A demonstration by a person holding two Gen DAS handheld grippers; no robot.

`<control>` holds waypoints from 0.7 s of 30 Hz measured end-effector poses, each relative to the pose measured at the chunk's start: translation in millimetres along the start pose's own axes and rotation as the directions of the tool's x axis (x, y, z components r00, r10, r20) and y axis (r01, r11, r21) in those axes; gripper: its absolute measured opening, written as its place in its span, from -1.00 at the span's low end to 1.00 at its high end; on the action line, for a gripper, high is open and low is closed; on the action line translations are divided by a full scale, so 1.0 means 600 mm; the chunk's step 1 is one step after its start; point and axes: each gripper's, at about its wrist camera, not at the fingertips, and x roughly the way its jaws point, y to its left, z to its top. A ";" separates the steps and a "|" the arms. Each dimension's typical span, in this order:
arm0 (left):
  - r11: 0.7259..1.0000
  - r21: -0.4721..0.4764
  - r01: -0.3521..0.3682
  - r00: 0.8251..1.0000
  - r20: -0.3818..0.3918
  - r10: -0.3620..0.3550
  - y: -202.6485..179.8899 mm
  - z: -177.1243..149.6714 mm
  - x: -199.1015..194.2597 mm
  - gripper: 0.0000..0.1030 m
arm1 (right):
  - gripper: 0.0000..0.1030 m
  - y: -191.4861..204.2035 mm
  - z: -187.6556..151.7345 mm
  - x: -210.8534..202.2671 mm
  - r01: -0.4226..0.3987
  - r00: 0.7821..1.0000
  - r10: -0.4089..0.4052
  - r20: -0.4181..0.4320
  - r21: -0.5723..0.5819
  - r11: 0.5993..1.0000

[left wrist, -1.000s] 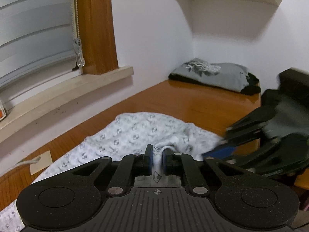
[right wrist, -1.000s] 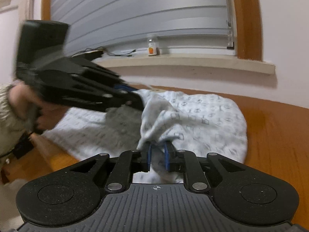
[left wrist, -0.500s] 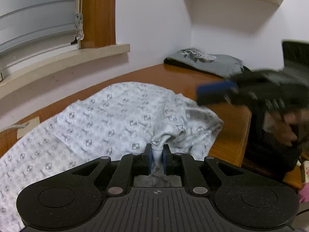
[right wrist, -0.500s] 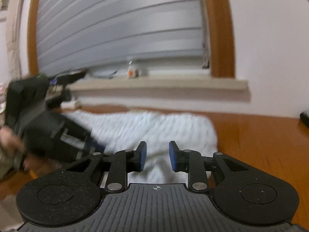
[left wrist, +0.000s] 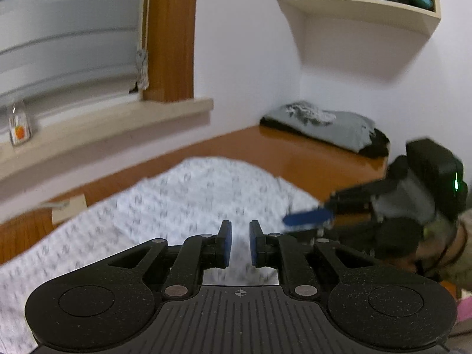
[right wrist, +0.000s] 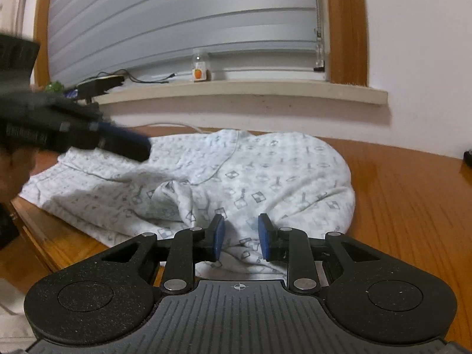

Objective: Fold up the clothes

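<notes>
Left wrist view: the left claw (left wrist: 239, 243) has its jaws a little apart with nothing pinched, hanging over the patterned white garment (left wrist: 165, 206), which is spread on the wooden desk (left wrist: 309, 159); pretty blurry here; the right claw (left wrist: 306, 218) pokes in from the right above the cloth; a folded grey shirt (left wrist: 324, 124) sits in the far corner.

Right wrist view: right claw (right wrist: 240, 237) jaws parted and empty, rumpled garment (right wrist: 265, 174) below them near the desk (right wrist: 413, 206) front edge; left claw (right wrist: 124, 141) hovers at left, blurred; small bottle (right wrist: 200, 69) on the windowsill (right wrist: 265, 91).
</notes>
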 end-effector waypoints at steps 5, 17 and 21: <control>0.999 -0.002 0.033 0.997 -0.068 -0.033 -0.007 0.002 0.070 -0.74 | -0.47 0.006 0.008 -0.023 0.025 0.999 -0.024 0.035 -0.018 1.000; 0.998 -0.043 0.055 0.992 -0.108 -0.059 0.003 -0.050 0.101 -0.76 | -0.24 0.006 0.021 0.022 0.076 0.996 -0.076 0.042 0.016 0.997; 0.999 -0.020 0.040 0.993 -0.112 -0.042 -0.007 -0.046 0.112 -0.78 | -0.26 -0.013 0.011 0.025 0.067 0.998 -0.068 0.018 0.038 0.997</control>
